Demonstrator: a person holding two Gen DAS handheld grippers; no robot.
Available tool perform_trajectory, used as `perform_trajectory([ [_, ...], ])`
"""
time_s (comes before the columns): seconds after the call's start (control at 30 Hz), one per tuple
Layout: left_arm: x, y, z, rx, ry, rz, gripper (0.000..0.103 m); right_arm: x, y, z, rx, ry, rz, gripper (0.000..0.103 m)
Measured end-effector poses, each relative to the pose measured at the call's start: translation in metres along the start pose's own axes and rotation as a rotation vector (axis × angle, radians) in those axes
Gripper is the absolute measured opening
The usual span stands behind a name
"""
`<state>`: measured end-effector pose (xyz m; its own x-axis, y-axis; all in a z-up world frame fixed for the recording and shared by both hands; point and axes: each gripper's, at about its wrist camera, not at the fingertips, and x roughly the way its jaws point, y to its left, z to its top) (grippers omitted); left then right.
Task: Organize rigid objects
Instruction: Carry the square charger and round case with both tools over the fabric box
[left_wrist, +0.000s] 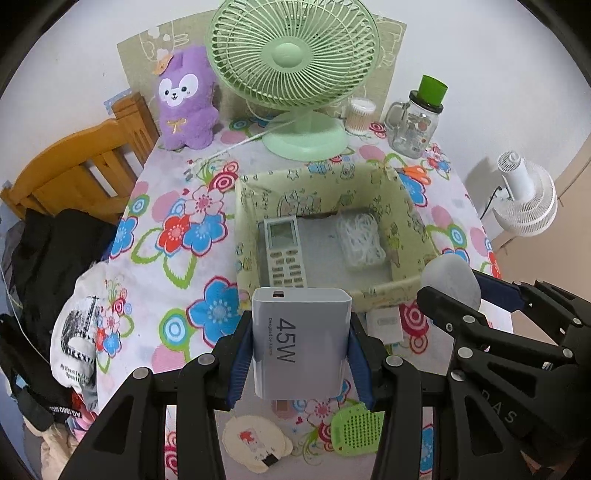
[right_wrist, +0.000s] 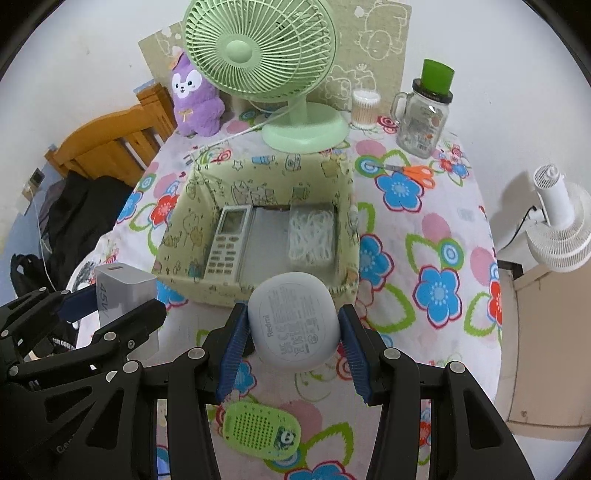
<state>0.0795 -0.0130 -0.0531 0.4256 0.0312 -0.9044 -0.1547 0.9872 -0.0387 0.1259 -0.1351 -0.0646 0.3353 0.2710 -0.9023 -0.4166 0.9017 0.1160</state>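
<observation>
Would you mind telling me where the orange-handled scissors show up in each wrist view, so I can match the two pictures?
Left wrist view: the orange-handled scissors sit upper right of centre, partly hidden behind the box's far right corner.
Right wrist view: the orange-handled scissors lie in full view, right of the fabric box, below the glass jar mug.
Shared landmark: the green desk fan behind the box.

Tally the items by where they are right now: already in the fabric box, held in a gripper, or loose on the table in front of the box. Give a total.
In the fabric box: 2, the remote control and the bag of white cable ties
Held in a gripper: 2, the 45W charger in the left gripper, the white earbud case in the right gripper
Loose in front: 3, the green perforated pad, the round cream pad, the small white adapter
Total: 7
</observation>
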Motion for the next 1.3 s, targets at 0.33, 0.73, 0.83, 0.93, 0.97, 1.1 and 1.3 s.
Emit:
perform_trajectory([
  [0.33, 0.012, 0.002, 0.029, 0.012, -0.018, -0.019, 0.048, 0.010, -0.008, 0.029, 0.025, -0.011, -0.010, 0.053],
  [0.73, 0.048, 0.009, 0.047, 0.002, 0.024, -0.060, 0.048, 0.043, -0.016, 0.045, 0.063, 0.031, -0.026, 0.053],
  [0.83, 0.055, 0.011, 0.047, 0.002, 0.035, -0.065, 0.048, 0.050, -0.016, 0.046, 0.071, 0.044, -0.029, 0.053],
  [0.93, 0.061, 0.014, 0.048, 0.002, 0.045, -0.068, 0.048, 0.058, -0.016, 0.047, 0.078, 0.062, -0.029, 0.054],
  [0.97, 0.063, 0.015, 0.049, 0.001, 0.049, -0.071, 0.048, 0.059, -0.016, 0.047, 0.082, 0.065, -0.032, 0.054],
  [1.1, 0.068, 0.017, 0.051, -0.004, 0.058, -0.090, 0.048, 0.064, -0.017, 0.049, 0.100, 0.076, -0.048, 0.054],
  [1.3, 0.074, 0.022, 0.057, -0.038, 0.065, -0.103, 0.048, 0.055, -0.015, 0.055, 0.067, 0.015, -0.101, 0.064],
])
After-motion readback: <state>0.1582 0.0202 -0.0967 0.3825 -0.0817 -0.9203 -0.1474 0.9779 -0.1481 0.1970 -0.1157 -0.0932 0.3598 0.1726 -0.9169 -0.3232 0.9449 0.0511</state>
